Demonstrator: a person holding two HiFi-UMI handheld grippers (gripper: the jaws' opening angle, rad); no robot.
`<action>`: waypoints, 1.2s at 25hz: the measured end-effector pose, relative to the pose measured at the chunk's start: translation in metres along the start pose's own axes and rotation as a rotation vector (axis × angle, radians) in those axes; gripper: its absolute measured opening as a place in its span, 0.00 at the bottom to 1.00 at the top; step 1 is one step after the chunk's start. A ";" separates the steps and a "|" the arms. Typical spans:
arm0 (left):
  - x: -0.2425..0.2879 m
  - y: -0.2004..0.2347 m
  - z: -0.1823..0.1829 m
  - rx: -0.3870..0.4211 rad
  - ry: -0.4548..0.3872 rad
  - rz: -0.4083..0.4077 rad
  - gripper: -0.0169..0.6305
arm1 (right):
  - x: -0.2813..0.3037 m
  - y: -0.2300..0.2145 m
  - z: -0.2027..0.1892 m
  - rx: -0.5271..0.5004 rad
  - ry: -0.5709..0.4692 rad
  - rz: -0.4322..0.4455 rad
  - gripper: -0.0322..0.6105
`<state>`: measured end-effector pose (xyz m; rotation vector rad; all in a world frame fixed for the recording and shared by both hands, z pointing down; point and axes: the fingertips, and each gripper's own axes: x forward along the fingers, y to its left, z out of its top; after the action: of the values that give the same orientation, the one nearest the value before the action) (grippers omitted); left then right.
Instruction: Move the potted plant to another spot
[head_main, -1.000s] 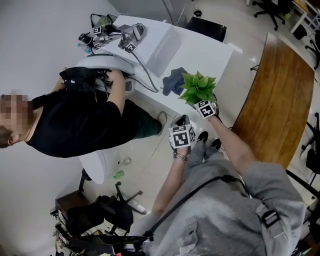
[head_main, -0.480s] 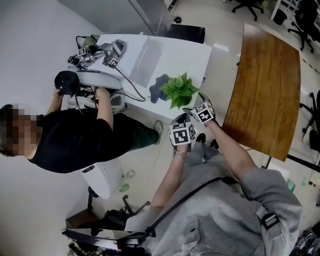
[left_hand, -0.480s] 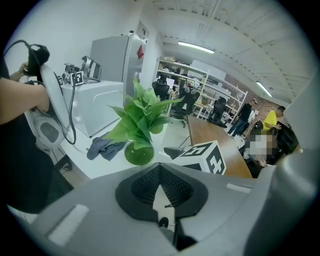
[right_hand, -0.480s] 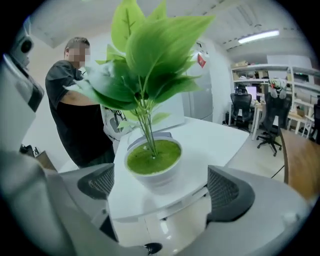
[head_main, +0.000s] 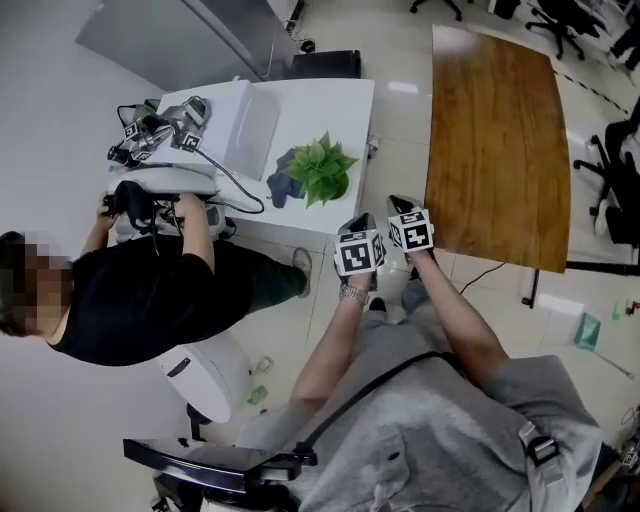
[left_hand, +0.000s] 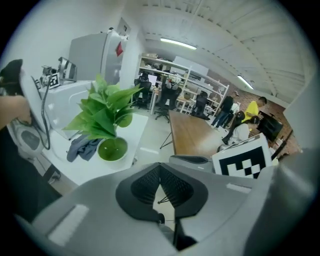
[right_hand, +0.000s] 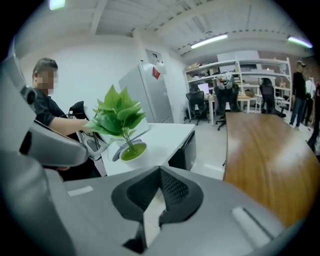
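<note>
Potted plant (head_main: 320, 170) stands on the white worktop (head_main: 335, 110) near its front edge, just beside a grey cloth (head_main: 283, 186). The left gripper (head_main: 354, 228) and right gripper (head_main: 400, 208) hang side by side over the floor, apart from the worktop and next to a brown wooden table (head_main: 495, 140). The fingers (left_hand: 142, 185) of each are pressed together at the tips, holding nothing. A person in black (head_main: 150, 300) is at the worktop's other end
</note>
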<state>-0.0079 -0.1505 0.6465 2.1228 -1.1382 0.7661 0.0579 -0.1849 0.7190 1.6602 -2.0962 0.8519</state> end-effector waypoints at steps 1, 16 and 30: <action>0.000 -0.009 0.001 0.030 -0.010 -0.019 0.05 | -0.012 0.002 0.000 0.022 0.004 -0.012 0.05; -0.094 -0.055 -0.085 0.175 -0.019 -0.262 0.05 | -0.158 0.090 -0.042 0.173 -0.041 -0.087 0.05; -0.101 -0.106 -0.067 0.225 -0.055 -0.317 0.05 | -0.206 0.066 -0.007 0.210 -0.143 -0.079 0.05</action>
<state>0.0229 -0.0019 0.5924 2.4474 -0.7410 0.7157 0.0484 -0.0145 0.5855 1.9514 -2.0766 0.9832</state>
